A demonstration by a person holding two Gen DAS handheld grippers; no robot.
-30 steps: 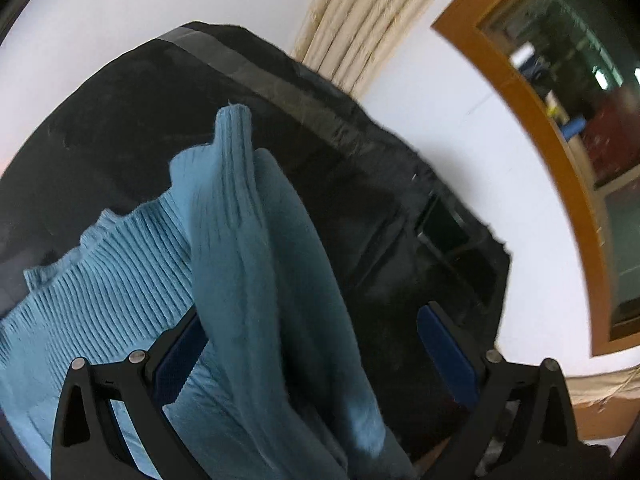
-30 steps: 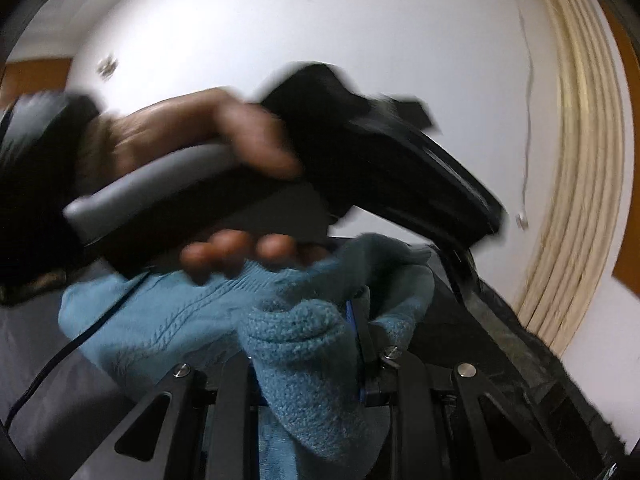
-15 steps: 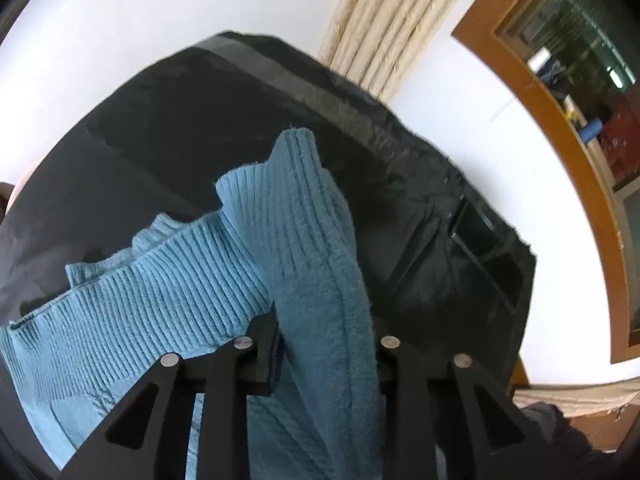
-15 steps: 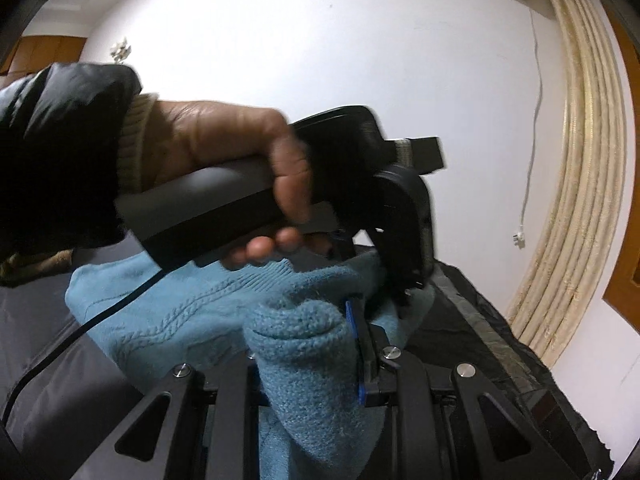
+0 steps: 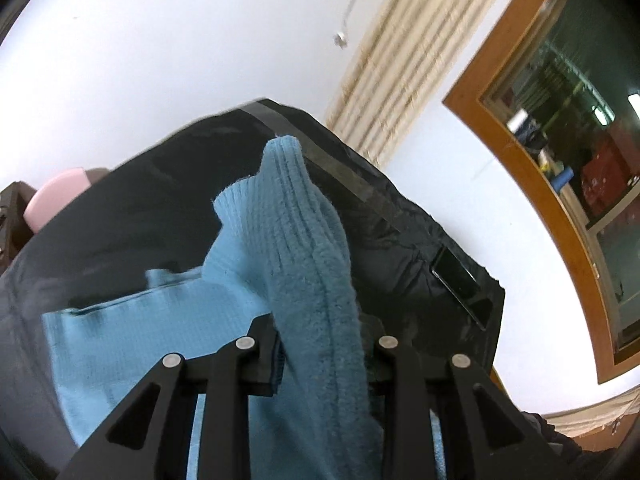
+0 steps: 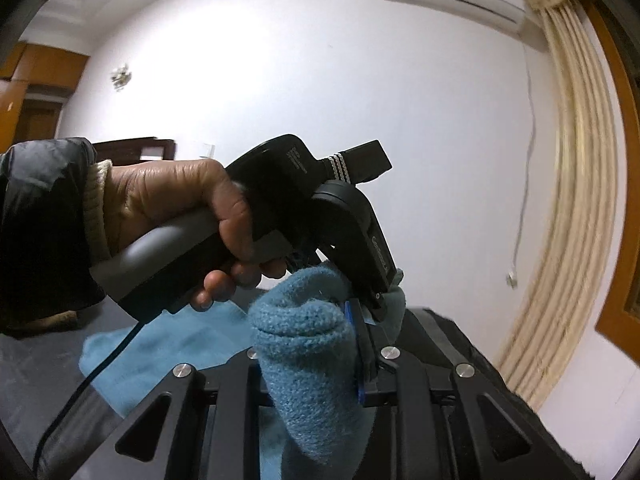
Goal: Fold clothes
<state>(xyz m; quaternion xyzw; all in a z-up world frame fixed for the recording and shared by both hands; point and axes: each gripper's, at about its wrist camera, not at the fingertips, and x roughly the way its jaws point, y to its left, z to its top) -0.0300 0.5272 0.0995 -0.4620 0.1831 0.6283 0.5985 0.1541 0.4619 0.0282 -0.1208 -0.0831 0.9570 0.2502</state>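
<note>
Sweater [image 5: 312, 280]: blue knit cloth, fuzzy and ribbed where pinched between the fingers [image 5: 260, 356], finer flat rib left of them. Fingers: matt black plastic, bright metal pins. Surface [image 5: 160, 208] beyond the fingers: black cloth, slight sheen, glossy tape strip [image 5: 340, 168] across it. Window frame [image 5: 520, 128]: varnished wood.

Only blurred, unreadable print on the left gripper [image 6: 376, 300] body.
</note>
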